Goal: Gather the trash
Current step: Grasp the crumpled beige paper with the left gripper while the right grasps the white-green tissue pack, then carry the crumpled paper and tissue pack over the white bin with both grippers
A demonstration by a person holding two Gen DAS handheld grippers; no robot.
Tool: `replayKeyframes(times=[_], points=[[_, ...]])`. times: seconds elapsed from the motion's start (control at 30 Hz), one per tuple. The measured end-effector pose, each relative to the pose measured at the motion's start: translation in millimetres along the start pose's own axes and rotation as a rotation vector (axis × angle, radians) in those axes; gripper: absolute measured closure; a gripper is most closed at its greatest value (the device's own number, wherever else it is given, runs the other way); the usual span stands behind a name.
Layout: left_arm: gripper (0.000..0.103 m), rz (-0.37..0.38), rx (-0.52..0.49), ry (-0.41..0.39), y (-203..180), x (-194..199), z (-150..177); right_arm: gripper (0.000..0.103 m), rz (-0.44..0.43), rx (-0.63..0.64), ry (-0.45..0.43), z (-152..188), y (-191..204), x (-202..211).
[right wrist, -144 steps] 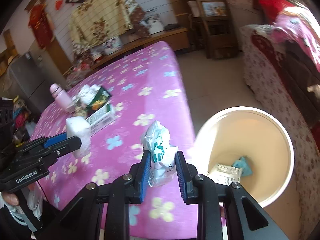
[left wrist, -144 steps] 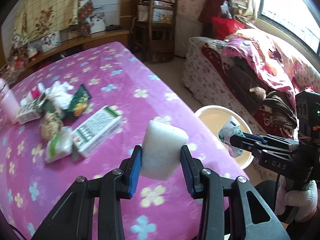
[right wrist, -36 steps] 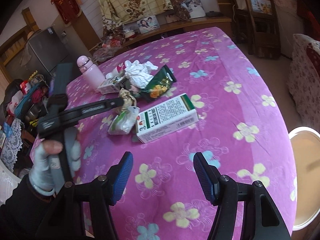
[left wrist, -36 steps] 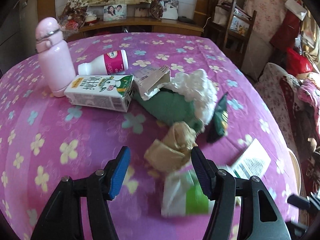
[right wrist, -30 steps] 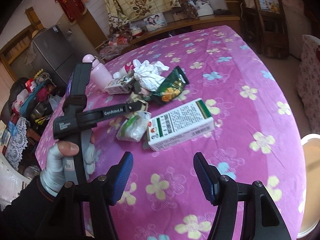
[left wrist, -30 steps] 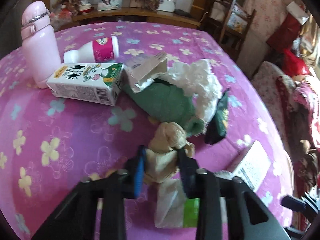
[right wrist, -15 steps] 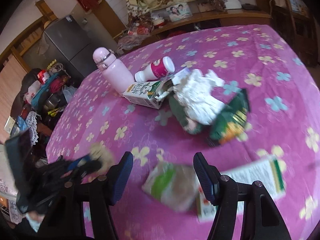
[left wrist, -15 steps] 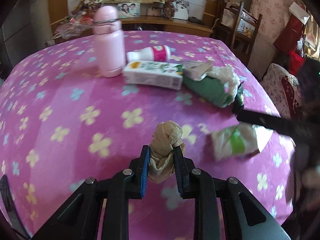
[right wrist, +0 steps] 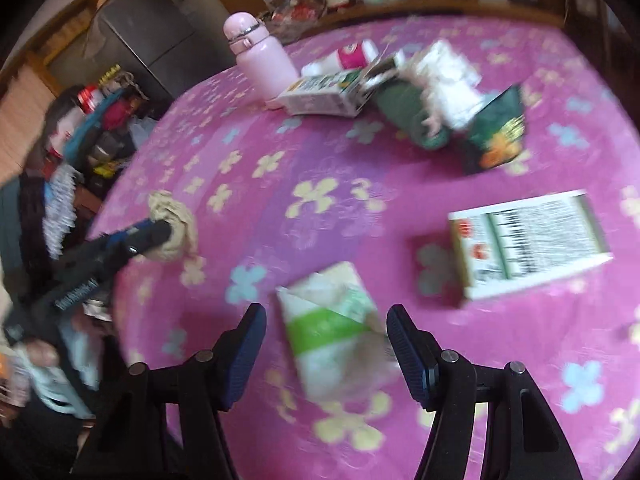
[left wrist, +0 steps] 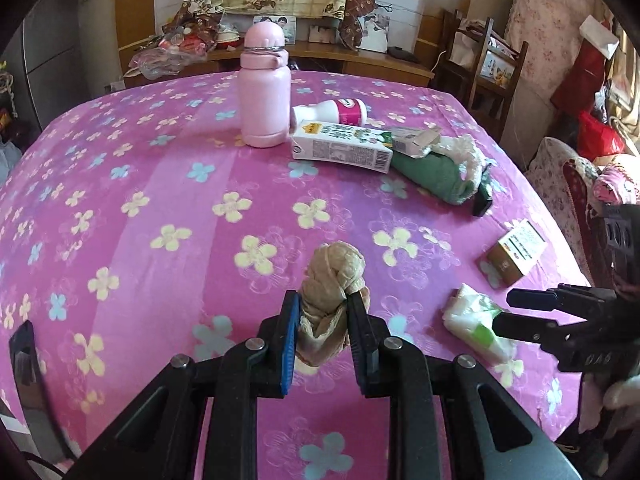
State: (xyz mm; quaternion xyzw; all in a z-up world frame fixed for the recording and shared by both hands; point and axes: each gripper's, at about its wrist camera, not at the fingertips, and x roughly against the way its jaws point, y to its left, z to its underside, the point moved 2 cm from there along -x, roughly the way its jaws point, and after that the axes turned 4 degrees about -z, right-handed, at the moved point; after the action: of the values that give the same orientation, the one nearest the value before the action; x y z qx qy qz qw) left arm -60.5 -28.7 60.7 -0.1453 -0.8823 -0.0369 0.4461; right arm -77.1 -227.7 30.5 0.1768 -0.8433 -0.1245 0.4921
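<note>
My left gripper (left wrist: 322, 320) is shut on a crumpled tan paper wad (left wrist: 332, 276) and holds it above the pink flowered tablecloth (left wrist: 160, 200). In the right wrist view the wad (right wrist: 174, 226) sits at the left gripper's tip. My right gripper (right wrist: 324, 340) is open, its jaws on either side of a white and green tissue pack (right wrist: 332, 320) lying on the cloth; the pack also shows in the left wrist view (left wrist: 476, 326). A white medicine box (right wrist: 528, 242) lies to the right of the pack.
Further back lie a milk carton (left wrist: 340, 146), a white and pink yogurt bottle (left wrist: 332, 112), a green cloth with white paper (left wrist: 436, 172), a dark snack bag (right wrist: 496, 136) and an upright pink flask (left wrist: 264, 88). A shelf and chair stand beyond the table.
My left gripper closed on the paper wad and lifted it back from the pile. My right gripper dropped toward the tissue pack and now straddles it, still open.
</note>
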Motion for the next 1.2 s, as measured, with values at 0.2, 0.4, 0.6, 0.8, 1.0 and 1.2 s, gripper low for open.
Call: replayKeyframes(times=[0.2, 0.4, 0.6, 0.8, 1.0, 1.2], points=[[0.078, 0.024, -0.006, 0.003, -14.2, 5.3, 8.3, 0.032, 0.103, 0.122, 0.012, 8.1, 14.8, -9.3], [0.078, 0.041, -0.018, 0.001, -28.9, 11.2, 14.0, 0.058, 0.196, 0.202, -0.002, 16.8, 20.6, -15.7], [0.078, 0.082, -0.040, 0.000, -55.8, 14.6, 15.7, 0.060, 0.170, 0.173, -0.078, 30.1, 10.8, 27.6], [0.078, 0.133, -0.095, -0.009, -99.4, 21.0, 15.9, 0.060, 0.174, 0.101, -0.155, 42.5, -4.2, 72.4], [0.078, 0.178, -0.153, -0.018, -141.5, 27.8, 15.6, 0.060, 0.213, 0.042, -0.225, 55.8, -25.9, 114.7], [0.078, 0.221, -0.214, -0.020, -186.7, 31.8, 14.1, 0.060, 0.257, -0.033, -0.271, 70.2, -56.8, 149.1]])
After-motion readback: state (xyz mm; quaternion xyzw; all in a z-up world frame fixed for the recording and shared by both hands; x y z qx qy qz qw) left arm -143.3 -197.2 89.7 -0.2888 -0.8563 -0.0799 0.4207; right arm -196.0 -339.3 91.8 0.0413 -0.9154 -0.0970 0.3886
